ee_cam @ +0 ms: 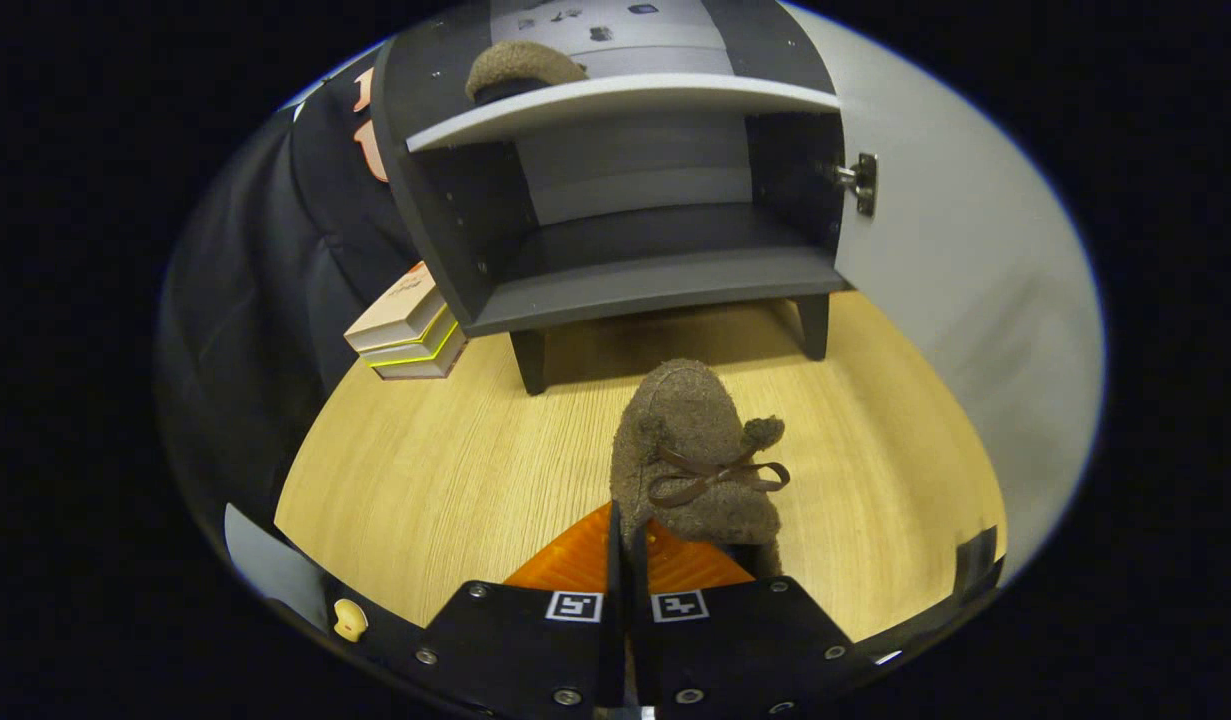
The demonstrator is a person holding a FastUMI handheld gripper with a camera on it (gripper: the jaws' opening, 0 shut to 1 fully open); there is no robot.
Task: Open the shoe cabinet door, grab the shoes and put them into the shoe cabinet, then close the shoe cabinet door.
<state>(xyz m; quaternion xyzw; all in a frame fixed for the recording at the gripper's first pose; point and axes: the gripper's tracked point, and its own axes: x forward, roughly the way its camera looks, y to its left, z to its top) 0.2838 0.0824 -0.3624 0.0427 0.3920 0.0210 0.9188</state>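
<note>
A brown fuzzy shoe point(695, 450) with a brown bow lace hangs just ahead of my gripper point(625, 535), above the wooden table point(425, 470). My fingers are nearly together and pinch the shoe's near rim between them. Beyond the shoe stands the dark grey shoe cabinet point(655, 290) on short legs. Its pale door point(965, 260) is swung open to the right and its lower shelf is bare. A second brown shoe point(520, 68) lies on the upper shelf at the left.
A small stack of books point(410, 335) lies on the table just left of the cabinet's leg. A metal hinge point(860, 183) joins the door to the cabinet's right wall. Black cloth hangs behind and to the left.
</note>
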